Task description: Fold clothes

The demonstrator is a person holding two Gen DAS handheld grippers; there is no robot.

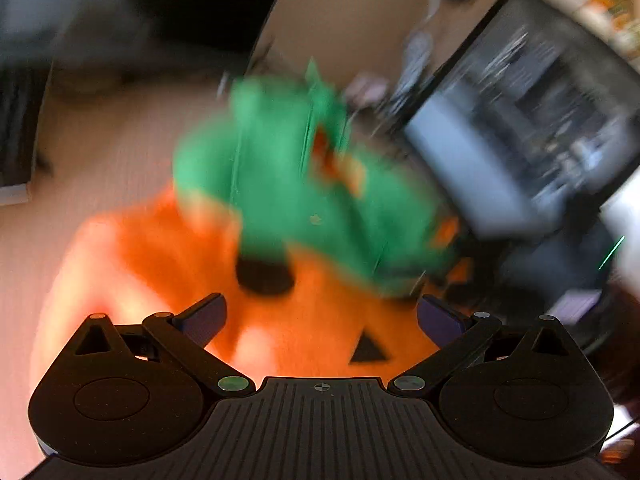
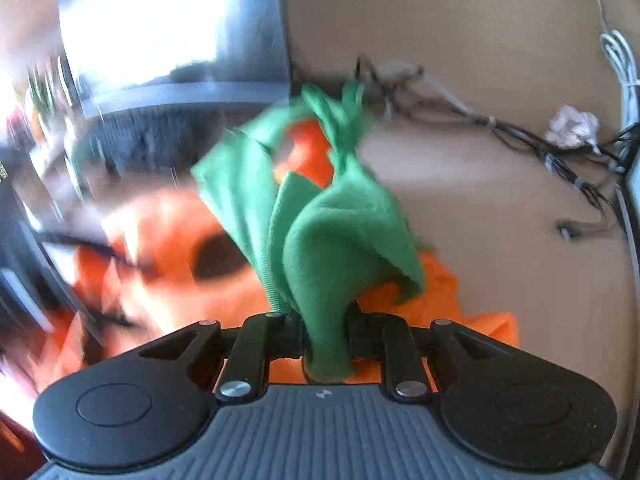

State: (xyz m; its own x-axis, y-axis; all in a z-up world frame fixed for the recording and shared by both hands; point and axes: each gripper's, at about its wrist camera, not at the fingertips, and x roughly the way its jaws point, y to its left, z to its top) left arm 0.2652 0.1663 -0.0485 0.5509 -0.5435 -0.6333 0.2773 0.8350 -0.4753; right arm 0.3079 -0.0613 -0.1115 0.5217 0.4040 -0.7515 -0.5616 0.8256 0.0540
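Observation:
An orange pumpkin costume [image 1: 192,256] with black face patches and a green collar [image 1: 280,168] lies on the beige table, blurred by motion. My left gripper [image 1: 320,316] is open just above the orange cloth, with nothing between its fingers. In the right wrist view the green collar [image 2: 332,236] rises in a bunch from my right gripper [image 2: 326,340], which is shut on a fold of it. The orange body [image 2: 168,240] hangs behind and to the left of that bunch.
A dark monitor [image 1: 532,140] stands at the right of the left wrist view, and a monitor [image 2: 176,28] fills the upper left of the right wrist view. Black cables [image 2: 520,136] and a crumpled tissue [image 2: 572,124] lie on the table [image 2: 500,240] at the right.

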